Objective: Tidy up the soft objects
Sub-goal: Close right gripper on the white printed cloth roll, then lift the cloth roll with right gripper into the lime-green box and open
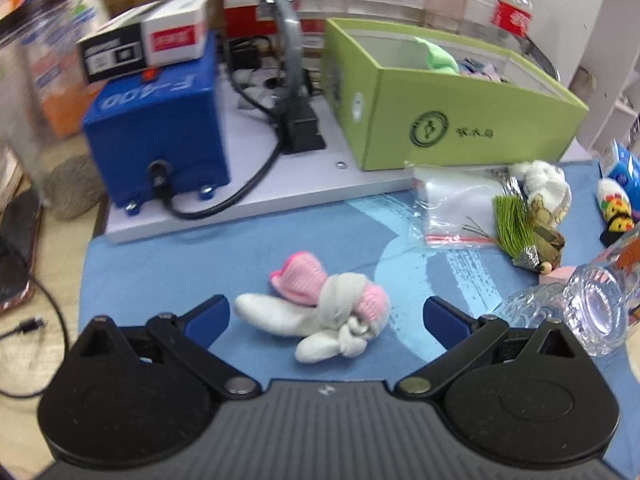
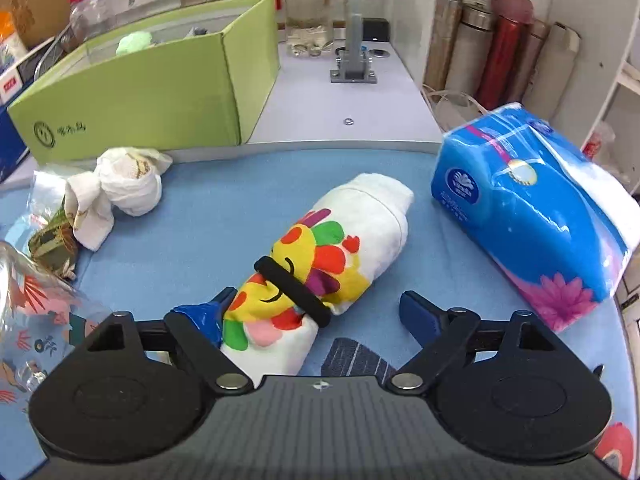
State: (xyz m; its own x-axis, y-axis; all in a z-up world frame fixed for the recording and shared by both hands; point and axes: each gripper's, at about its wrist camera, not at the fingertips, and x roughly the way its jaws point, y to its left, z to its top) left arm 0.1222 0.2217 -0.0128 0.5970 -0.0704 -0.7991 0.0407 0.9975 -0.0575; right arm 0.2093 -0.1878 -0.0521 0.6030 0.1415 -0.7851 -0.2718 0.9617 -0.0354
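Note:
A knotted pink and white sock bundle [image 1: 320, 304] lies on the blue mat, between and just beyond the fingertips of my left gripper [image 1: 326, 312], which is open and not touching it. In the right wrist view a rolled white cloth with a bright flower print [image 2: 328, 264], bound by a black band, lies on the mat. My right gripper [image 2: 316, 306] stands open around its near end; the left fingertip [image 2: 208, 314] is against the roll and the right one is clear of it. A green box [image 1: 460, 120] [image 2: 152, 96] at the back holds soft items. A knotted white cloth [image 2: 124, 188] [image 1: 546, 192] lies in front of it.
A blue tissue pack [image 2: 532, 216] sits right of the roll. A clear glass [image 1: 592, 308] lies on the mat at the left gripper's right. A zip bag [image 1: 452, 204], a green tassel [image 1: 512, 224], a blue machine [image 1: 160, 136] with cables and bottles at the back crowd the area.

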